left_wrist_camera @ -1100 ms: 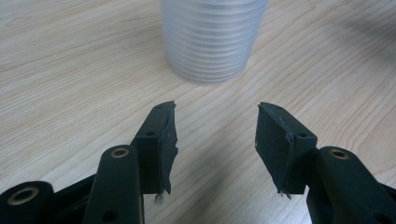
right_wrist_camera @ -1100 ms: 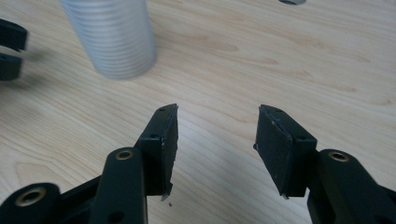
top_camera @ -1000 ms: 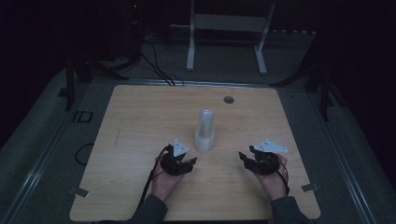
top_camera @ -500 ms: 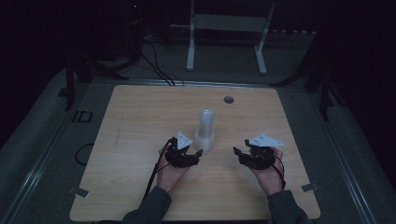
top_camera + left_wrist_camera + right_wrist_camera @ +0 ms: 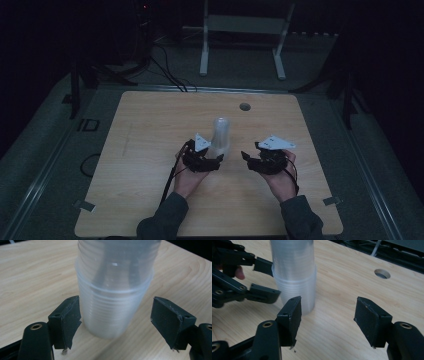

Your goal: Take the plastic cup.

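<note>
Cup stack: a nested stack of clear plastic cups [image 5: 220,139] is seen upright near the middle of the bench [image 5: 150,150], slightly toward the near side.
Left hand-held gripper [image 5: 214,160]: it is placed just left of the stack; its jaws have just been opening and are spread on either side of the lowest cups, with a gap on the right side. In the left gripper view the left pad [image 5: 71,315] appears very close to the cup wall [image 5: 112,312]; contact cannot be told.
Right hand-held gripper [image 5: 250,159]: it is held apart to the right of the stack; its jaws have just been opening and nothing is caught between them.
Bench detail: a round hole [image 5: 244,106] is seen toward the far edge, well apart from the stack.
Risk: the tall, light stack is judged easy to tip if it is nudged by one pad before the other meets it.
Risk: thin walls are likely to be crushed, or several cups lifted together, if the grip is set too low or too hard.
</note>
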